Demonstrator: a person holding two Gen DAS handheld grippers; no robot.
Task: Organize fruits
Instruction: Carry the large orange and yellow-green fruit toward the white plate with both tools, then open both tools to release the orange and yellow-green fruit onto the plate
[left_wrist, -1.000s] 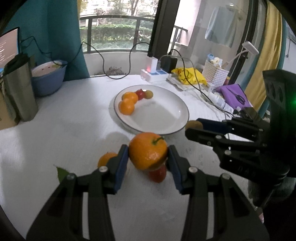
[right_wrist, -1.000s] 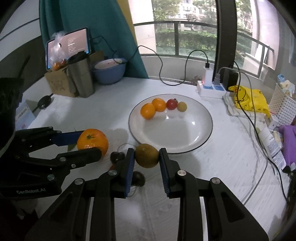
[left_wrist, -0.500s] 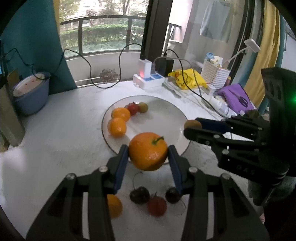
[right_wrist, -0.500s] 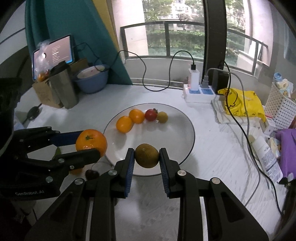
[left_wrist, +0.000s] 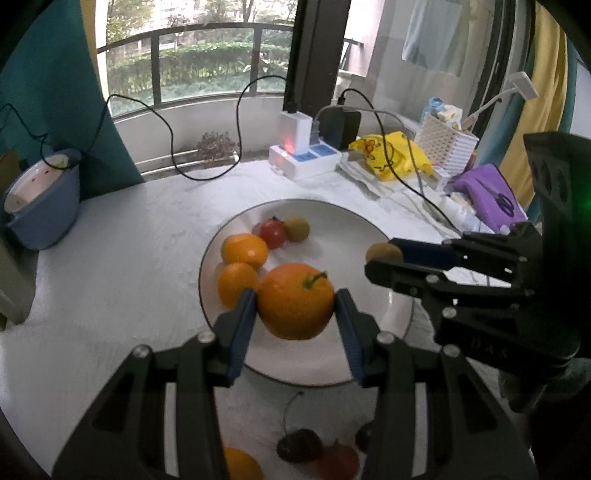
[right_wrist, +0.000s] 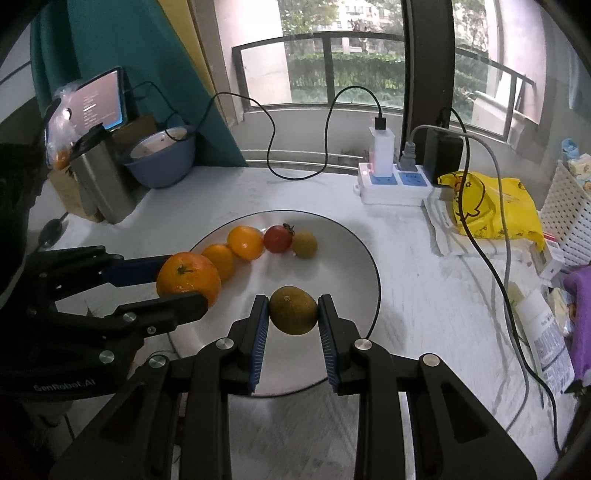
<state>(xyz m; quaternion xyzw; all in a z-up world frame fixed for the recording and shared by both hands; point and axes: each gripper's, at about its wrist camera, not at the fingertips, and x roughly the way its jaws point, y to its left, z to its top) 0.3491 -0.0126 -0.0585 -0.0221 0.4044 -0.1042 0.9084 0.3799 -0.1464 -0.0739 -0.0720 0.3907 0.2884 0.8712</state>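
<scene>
Four small fruits are already lined up on the round white plate (right_wrist: 369, 258). A large stemmed orange (left_wrist: 295, 306) is pinched by the left gripper (left_wrist: 295, 314) and a brownish-green round fruit (right_wrist: 293, 310) by the right gripper (right_wrist: 293, 317), both above the plate. Cherries (left_wrist: 299, 445) are left on the table.

Both grippers, the left gripper (left_wrist: 295, 314) and right gripper (right_wrist: 293, 317), are black, with blue ribbed pads (right_wrist: 258, 343), round silver screws, and white letters.
</scene>
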